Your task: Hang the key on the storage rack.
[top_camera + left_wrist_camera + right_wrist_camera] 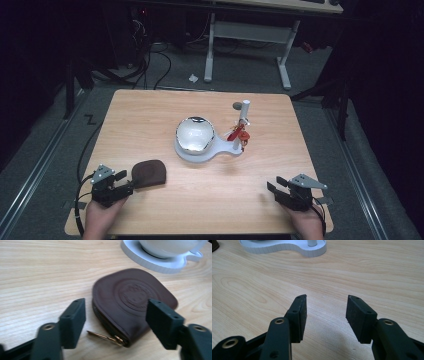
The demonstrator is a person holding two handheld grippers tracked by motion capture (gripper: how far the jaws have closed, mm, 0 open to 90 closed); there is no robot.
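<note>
A brown leather zip pouch lies flat on the wooden table near its front left. My left gripper is open right beside it, its jaws spread on either side of the pouch's near corner, where a brass zip pull sticks out. My right gripper is open at the front right, with bare wood between its jaws. In the middle of the table a shiny bowl sits on a white base with a white post and a red item hanging by it.
A white-legged desk and cables stand on the floor beyond the table. A small dark disc lies near the post. The white base's edge sits far ahead in the right gripper view.
</note>
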